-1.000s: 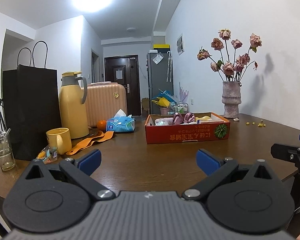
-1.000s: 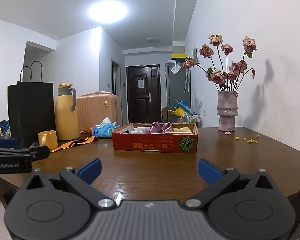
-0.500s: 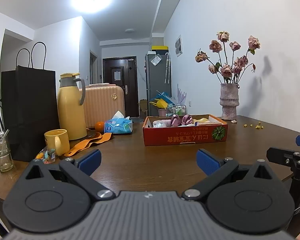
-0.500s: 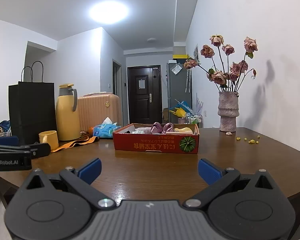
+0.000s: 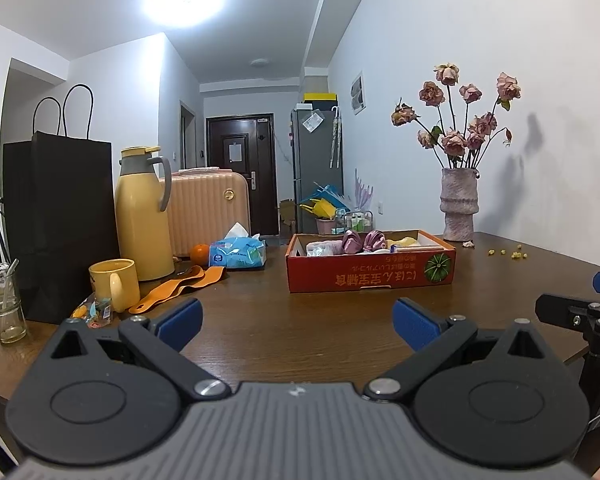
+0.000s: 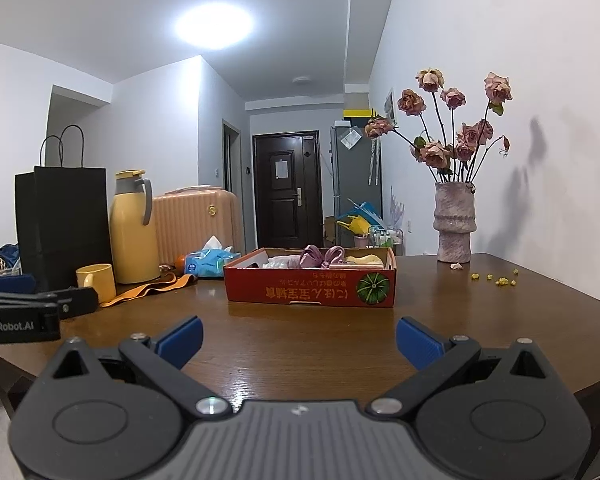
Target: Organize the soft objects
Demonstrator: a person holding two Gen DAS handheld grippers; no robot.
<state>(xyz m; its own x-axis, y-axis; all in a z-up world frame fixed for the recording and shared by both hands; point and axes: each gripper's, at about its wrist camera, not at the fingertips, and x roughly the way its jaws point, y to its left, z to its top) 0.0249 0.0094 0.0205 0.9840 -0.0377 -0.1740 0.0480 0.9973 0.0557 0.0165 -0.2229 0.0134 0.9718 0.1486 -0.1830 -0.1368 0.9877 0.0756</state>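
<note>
1. While both tongs hang low over the near edge of the table [image 5: 300,344], the left gripper [image 5: 296,318] has its blue pads spread wide with nothing between them, and the right gripper [image 6: 299,338] is spread and empty in the same way.
2. Each gripper shows at the edge of the other's view; neither touches anything.
3. Well ahead of both, the red cardboard box [image 6: 312,288] sits on the table holding the soft things: purple satin pieces [image 6: 322,257], a pale bundle [image 5: 324,247] and something yellow [image 6: 364,259]. I cannot tell exactly what each item is.
4. To do the step well, I judge that one gripper should travel over the box's near wall rather than into it, come down from above onto a single soft piece, and close on a fold of cloth, not the cardboard. The other gripper can steady the light box so it does not slide.
5. Off to the left, a yellow mug [image 5: 112,283], a yellow jug [image 5: 142,216] and a tissue pack [image 5: 238,254] stand clear of that path; a vase [image 6: 454,222] stands to the right.
6. Readable writing: "GenRobot.AI" on the left gripper's side in the right view. The box front carries upside-down East Asian characters beside a green pumpkin picture; I cannot read them.
</note>
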